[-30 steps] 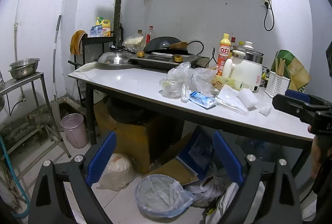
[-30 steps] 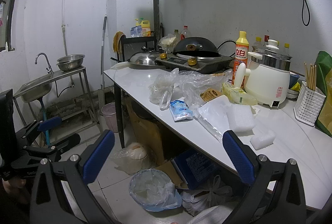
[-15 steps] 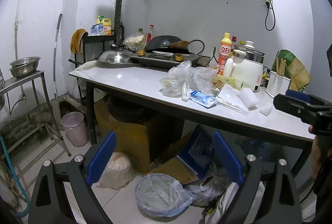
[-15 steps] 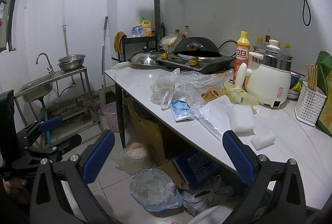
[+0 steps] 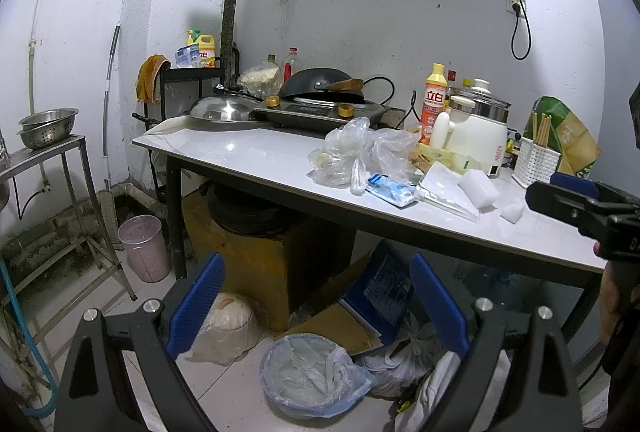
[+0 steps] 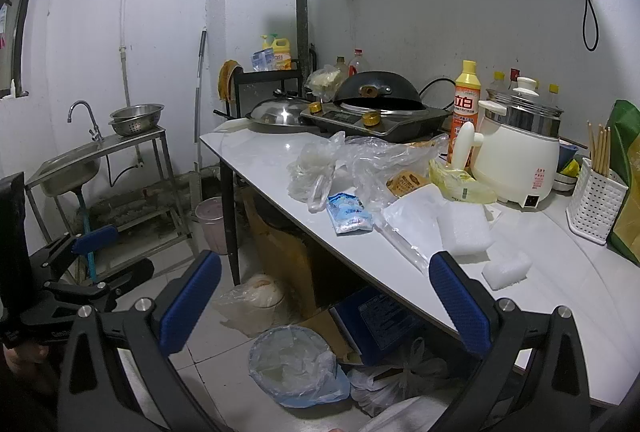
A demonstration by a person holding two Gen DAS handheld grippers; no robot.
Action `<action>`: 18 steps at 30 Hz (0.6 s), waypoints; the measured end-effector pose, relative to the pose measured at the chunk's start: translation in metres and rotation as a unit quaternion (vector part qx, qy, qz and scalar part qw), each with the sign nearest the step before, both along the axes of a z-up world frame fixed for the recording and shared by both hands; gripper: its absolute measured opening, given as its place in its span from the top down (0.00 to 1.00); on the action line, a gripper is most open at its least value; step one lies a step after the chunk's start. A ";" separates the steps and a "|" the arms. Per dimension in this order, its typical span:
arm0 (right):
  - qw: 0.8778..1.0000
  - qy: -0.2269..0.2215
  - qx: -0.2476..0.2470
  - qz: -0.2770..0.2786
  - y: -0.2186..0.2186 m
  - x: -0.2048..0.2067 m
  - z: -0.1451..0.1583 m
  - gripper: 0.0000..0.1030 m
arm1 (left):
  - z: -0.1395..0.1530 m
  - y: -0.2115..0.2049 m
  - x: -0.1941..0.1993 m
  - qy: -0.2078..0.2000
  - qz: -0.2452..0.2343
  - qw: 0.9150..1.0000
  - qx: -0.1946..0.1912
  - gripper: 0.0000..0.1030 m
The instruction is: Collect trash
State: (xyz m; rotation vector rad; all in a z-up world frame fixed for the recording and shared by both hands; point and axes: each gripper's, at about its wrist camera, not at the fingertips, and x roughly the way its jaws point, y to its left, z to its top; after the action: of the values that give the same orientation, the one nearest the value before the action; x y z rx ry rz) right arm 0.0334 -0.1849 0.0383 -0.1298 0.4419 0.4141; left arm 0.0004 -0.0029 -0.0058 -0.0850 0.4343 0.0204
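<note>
1. In the left wrist view, the left gripper (image 5: 316, 308) is held spread and empty, low before the table (image 5: 248, 155). Against the picture a second earlier, the table is seen slightly nearer; nothing on it is displaced. The trash lies there untouched: crumpled plastic bags (image 5: 360, 151), a blue packet (image 5: 390, 189), foam pieces (image 5: 478, 187). The lined bin (image 5: 312, 376) stands on the floor beneath.

2. In the right wrist view, the right gripper (image 6: 326, 306) is likewise spread and empty, and a similar slight advance is noted. The foam pieces lie nearest to it. Collection is judged not yet begun; only the approach is under way.
</note>
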 end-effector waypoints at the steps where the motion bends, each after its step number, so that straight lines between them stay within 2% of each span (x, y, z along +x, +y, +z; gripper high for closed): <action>1: 1.000 0.000 -0.001 0.000 0.001 -0.001 0.000 0.00 | 0.000 0.000 0.000 0.000 0.000 1.000 0.000 0.09; 18: 1.000 0.000 -0.007 0.004 0.007 0.000 -0.003 0.00 | 0.001 0.005 -0.003 0.000 0.004 1.000 -0.005 0.09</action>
State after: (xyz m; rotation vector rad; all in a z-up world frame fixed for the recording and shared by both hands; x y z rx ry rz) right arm 0.0337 -0.1780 0.0354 -0.1457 0.4456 0.4190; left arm -0.0025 0.0022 -0.0044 -0.0975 0.4337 0.0264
